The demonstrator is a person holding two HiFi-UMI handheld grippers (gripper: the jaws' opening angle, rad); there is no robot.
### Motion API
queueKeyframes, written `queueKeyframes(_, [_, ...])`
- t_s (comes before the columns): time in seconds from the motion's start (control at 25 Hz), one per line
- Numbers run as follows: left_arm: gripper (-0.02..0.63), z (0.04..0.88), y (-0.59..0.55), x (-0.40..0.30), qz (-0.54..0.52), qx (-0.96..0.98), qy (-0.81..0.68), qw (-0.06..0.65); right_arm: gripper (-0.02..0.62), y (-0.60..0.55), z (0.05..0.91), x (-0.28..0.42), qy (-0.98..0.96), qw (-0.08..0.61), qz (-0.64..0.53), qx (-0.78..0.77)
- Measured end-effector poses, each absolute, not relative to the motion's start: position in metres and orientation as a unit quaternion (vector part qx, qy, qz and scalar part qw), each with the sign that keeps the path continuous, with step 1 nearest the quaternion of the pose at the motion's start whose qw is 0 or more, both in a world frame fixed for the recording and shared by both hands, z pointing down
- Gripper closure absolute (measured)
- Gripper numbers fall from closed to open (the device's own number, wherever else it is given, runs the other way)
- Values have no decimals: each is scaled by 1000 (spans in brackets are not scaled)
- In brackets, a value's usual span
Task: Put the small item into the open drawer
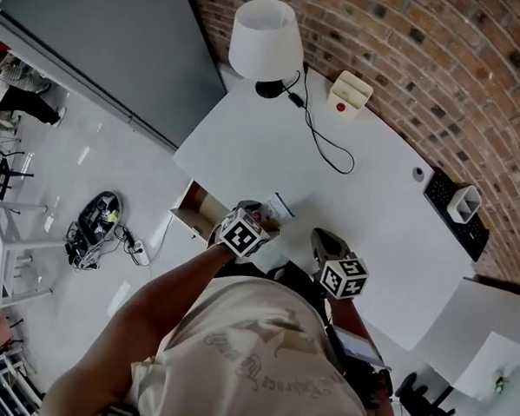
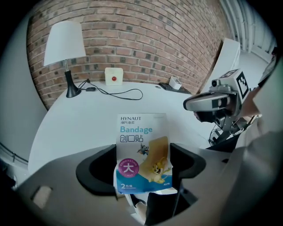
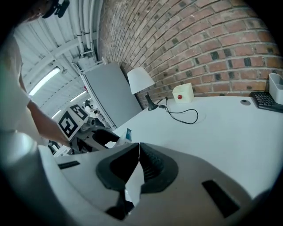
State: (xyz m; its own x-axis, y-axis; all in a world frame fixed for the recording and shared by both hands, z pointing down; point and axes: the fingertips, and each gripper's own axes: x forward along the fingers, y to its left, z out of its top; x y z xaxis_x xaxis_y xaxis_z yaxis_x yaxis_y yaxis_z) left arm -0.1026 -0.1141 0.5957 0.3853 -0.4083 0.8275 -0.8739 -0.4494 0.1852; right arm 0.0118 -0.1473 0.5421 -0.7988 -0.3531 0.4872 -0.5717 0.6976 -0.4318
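Room's bright, w/ even, soft light and no hard shadows. A strip light (image 3: 44,79) glows overhead in the right gripper view. White tabletop (image 1: 364,208) nearly blows out, little texture left. Head view's a bit greyer, and wall (image 1: 408,45) bricks bow hard twd the edges. Both gripper views have heavy fisheye and black vignette at the corners. Left claw (image 2: 142,163) and right claw (image 3: 138,148) bodies go soft up close, yet pack (image 2: 141,132) print reads crisp.
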Motion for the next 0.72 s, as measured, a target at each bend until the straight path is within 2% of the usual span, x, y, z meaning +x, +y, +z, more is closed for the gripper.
queueKeyframes(0.72, [227, 595, -54, -226, 349, 758, -448, 322, 589, -114, 528, -97, -910, 208, 264, 243])
